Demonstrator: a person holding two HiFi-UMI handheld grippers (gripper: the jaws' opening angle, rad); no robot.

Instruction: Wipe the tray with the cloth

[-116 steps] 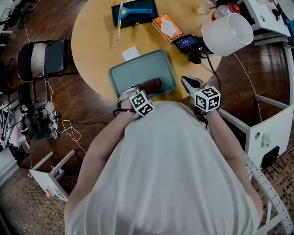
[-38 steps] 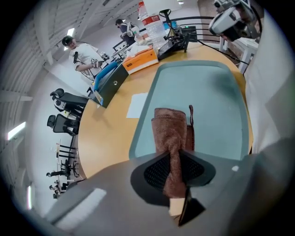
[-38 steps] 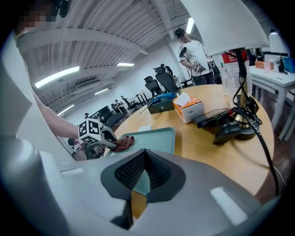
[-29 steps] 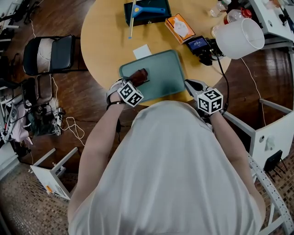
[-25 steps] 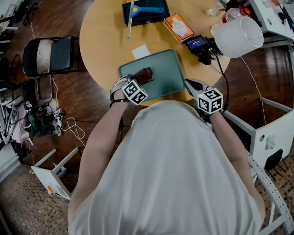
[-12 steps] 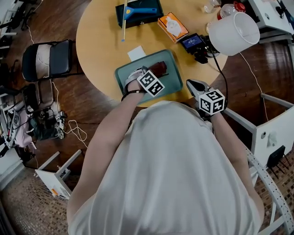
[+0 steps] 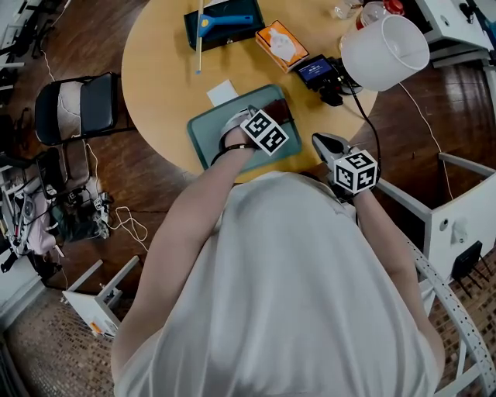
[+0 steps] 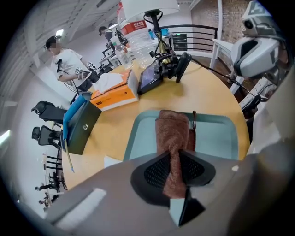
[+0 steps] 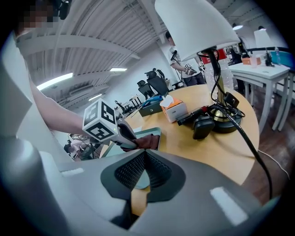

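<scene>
The teal tray [image 7: 203,132] lies on the round wooden table [image 7: 155,62] near its front edge. My left gripper [image 7: 273,118] points steeply down over the tray's far right part and is shut on a brown cloth [image 7: 282,110]. In the left gripper view the cloth [image 8: 174,133] runs from between the jaws out onto the tray [image 8: 221,138]. My right gripper [image 7: 319,142] hovers off the table edge, right of the tray, shut with nothing between its fingers. From the right gripper view, the left gripper's marker cube [image 9: 99,120] sits over the cloth [image 9: 150,140].
A white lamp shade [image 7: 384,53] hangs over the table's right side, with its base and cable [image 9: 226,120] close by. An orange tissue box [image 7: 281,44], a dark device [image 7: 314,71], a white card [image 7: 222,92] and a dark case [image 7: 225,22] lie beyond the tray. A chair [image 7: 77,108] stands left.
My left gripper has dragged the cloth across the tray from its near left side to its far right part. The right gripper has stayed beside the table edge.
</scene>
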